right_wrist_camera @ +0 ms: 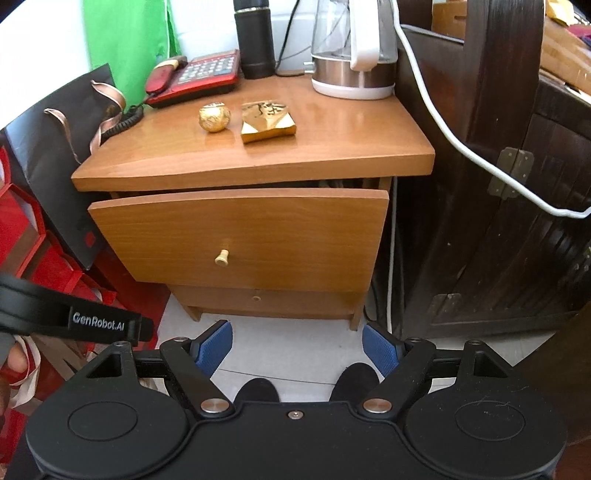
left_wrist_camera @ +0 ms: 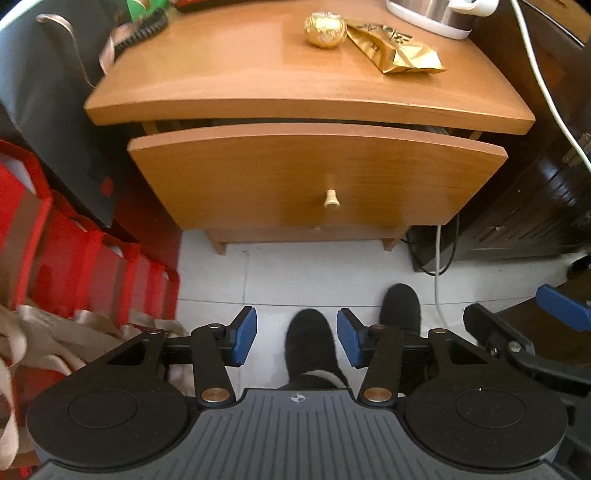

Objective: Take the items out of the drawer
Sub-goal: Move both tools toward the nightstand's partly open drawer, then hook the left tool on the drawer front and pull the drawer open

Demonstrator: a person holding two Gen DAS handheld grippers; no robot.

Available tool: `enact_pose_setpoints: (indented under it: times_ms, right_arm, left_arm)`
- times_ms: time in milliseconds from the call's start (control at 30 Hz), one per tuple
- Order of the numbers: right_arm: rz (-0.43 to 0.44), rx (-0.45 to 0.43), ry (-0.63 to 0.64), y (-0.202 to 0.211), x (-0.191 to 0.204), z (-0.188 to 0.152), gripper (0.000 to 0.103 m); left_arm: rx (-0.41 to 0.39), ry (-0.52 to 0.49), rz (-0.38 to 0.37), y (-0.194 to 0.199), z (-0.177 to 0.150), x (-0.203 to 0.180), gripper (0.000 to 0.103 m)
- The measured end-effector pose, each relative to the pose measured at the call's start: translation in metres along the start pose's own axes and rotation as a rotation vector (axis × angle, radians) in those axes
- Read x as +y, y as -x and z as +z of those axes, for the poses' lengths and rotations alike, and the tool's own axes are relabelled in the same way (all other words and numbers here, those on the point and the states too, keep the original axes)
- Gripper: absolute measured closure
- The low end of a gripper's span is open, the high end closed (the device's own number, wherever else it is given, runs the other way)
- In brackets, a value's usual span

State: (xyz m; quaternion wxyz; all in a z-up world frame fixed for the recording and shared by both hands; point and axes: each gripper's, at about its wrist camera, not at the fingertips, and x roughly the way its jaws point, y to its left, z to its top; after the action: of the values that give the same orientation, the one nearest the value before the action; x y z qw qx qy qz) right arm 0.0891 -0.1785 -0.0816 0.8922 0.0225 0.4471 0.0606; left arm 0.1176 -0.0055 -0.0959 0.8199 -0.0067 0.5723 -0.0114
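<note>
A wooden nightstand has its top drawer (left_wrist_camera: pixel 317 173) (right_wrist_camera: pixel 240 236) pulled out a little, showing a dark slit above the front; what lies inside is hidden. A pale knob (left_wrist_camera: pixel 331 199) (right_wrist_camera: pixel 222 256) sits on the drawer front. On the nightstand top rest a gold foil ball (left_wrist_camera: pixel 325 28) (right_wrist_camera: pixel 215 117) and a gold foil packet (left_wrist_camera: pixel 397 48) (right_wrist_camera: pixel 267 122). My left gripper (left_wrist_camera: pixel 297 341) hangs open above the floor, in front of the drawer, with nothing between its blue pads. My right gripper (right_wrist_camera: pixel 297 350) is open and empty too, wider than the left.
Red gift bags (left_wrist_camera: pixel 74 258) and a black paper bag (right_wrist_camera: pixel 55 155) crowd the left side. A red telephone (right_wrist_camera: pixel 195 75), black flask (right_wrist_camera: pixel 255 40) and electric kettle (right_wrist_camera: pixel 354 48) stand at the back. A dark wooden cabinet (right_wrist_camera: pixel 498 203) and a white cable (right_wrist_camera: pixel 436 122) are on the right. The person's black shoes (left_wrist_camera: pixel 312 343) are below.
</note>
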Motion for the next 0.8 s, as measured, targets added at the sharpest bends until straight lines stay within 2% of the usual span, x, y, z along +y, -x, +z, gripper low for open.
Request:
enact_pose_setpoints:
  times_ms: [33,200,300,800]
  right_arm:
    - [-0.001,0.004,0.0,-0.002,-0.001,0.001,0.027]
    - [-0.004,0.02,0.0,-0.012,-0.004,0.004,0.027]
    - [-0.003,0.026,0.001,-0.017,-0.006,0.007,0.027]
    - [0.002,0.053,-0.006,-0.038,-0.012,0.015,0.027]
  left_arm:
    - [0.007,0.002,-0.004,-0.003,0.003,0.0,0.058]
    - [0.037,0.016,-0.044,-0.018,0.018,-0.001,0.06]
    - [0.057,0.019,-0.063,-0.026,0.026,-0.004,0.066]
    - [0.122,0.018,-0.091,-0.055,0.059,-0.009,0.067]
